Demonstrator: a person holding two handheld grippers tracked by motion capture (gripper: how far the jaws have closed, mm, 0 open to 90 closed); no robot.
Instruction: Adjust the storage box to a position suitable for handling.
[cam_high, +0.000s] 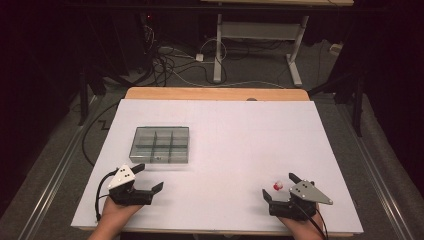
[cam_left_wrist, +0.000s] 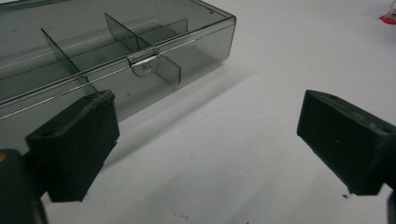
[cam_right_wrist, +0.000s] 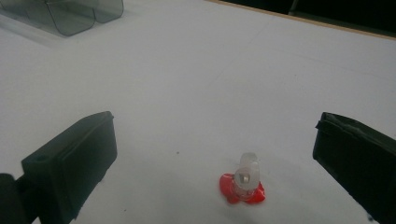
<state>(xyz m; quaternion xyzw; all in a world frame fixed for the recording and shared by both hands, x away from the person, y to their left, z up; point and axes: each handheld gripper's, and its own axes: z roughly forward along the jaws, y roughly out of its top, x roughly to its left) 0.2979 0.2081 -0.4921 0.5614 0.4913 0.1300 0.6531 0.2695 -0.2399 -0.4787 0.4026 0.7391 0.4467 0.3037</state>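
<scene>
A smoky clear plastic box (cam_high: 161, 145) with several compartments lies shut on the white table, left of centre; its front latch (cam_left_wrist: 144, 59) faces my left gripper. My left gripper (cam_high: 148, 179) stands open just in front of the box (cam_left_wrist: 116, 51), jaws wide apart, nothing between them. A small red piece with a clear knob on top (cam_high: 278, 185) sits near the front right. My right gripper (cam_high: 281, 186) is open around it, jaws well apart on either side, not touching the red piece (cam_right_wrist: 243, 184).
The white sheet (cam_high: 235, 135) covers the table; a wooden edge (cam_high: 215, 93) shows at the back. Beyond are cables on the floor (cam_high: 170, 62) and another table's legs (cam_high: 218, 50). The box corner (cam_right_wrist: 70, 14) appears far off in the right gripper view.
</scene>
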